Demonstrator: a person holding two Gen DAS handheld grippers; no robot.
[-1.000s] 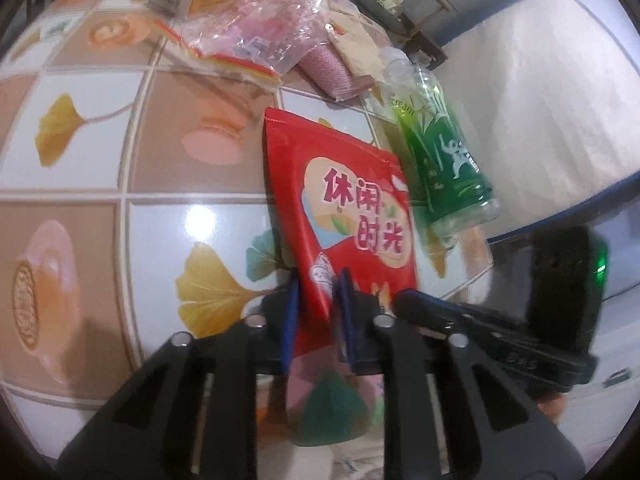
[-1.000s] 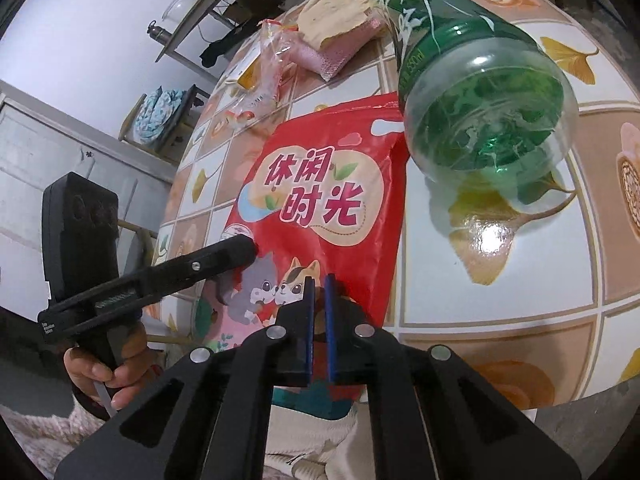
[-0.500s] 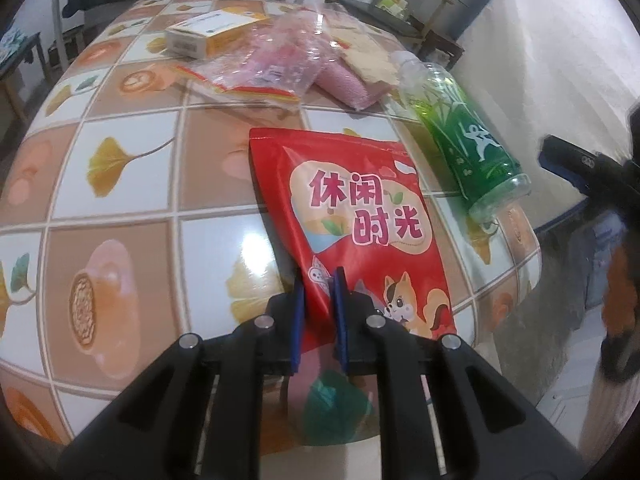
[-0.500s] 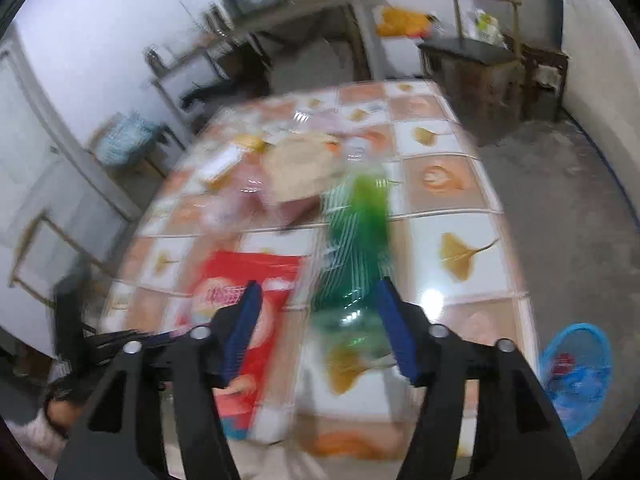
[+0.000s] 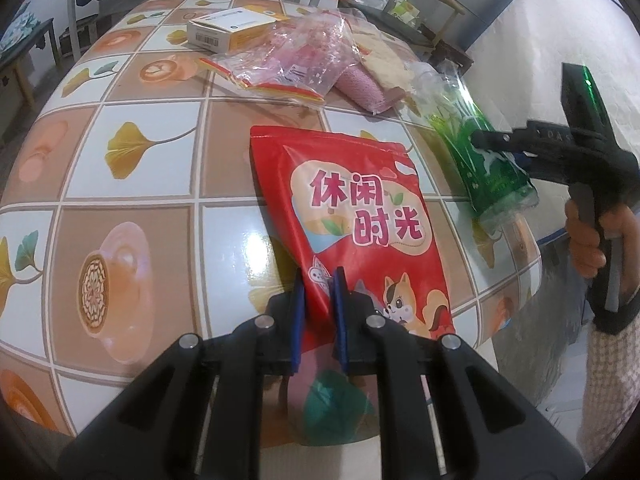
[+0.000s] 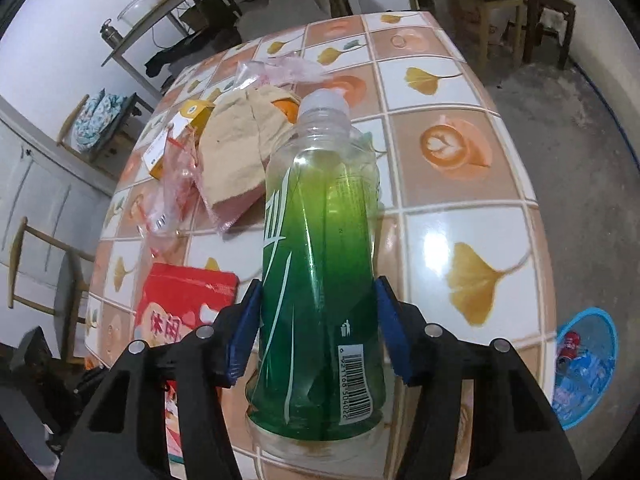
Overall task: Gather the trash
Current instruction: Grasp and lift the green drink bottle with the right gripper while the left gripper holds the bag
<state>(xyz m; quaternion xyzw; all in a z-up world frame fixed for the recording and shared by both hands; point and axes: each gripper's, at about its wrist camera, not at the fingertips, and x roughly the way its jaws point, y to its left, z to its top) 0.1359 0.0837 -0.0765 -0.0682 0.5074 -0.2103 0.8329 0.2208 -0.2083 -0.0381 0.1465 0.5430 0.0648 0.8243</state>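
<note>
A red snack bag point(image 5: 360, 224) lies on the tiled table point(image 5: 132, 168), its near end over the edge. My left gripper point(image 5: 319, 312) is shut on the bag's near left corner. A green plastic bottle point(image 6: 320, 264) lies on its side near the right table edge, cap pointing away. My right gripper point(image 6: 318, 328) is open with its blue pads on either side of the bottle's lower body; contact is unclear. In the left wrist view the right gripper point(image 5: 496, 148) is at the bottle point(image 5: 484, 160). The red bag point(image 6: 180, 304) also shows in the right wrist view.
Farther back lie a clear pink plastic bag point(image 5: 296, 60), a pink cloth point(image 5: 364, 88), a tan paper bag point(image 6: 240, 144) and a white-orange box point(image 5: 232, 28). A blue bin point(image 6: 584, 364) with trash stands on the floor to the right. Chairs stand beyond the table.
My right gripper let go of the red bag, opened, swung to the right and came down around the green bottle. My left gripper kept hold of the bag.
</note>
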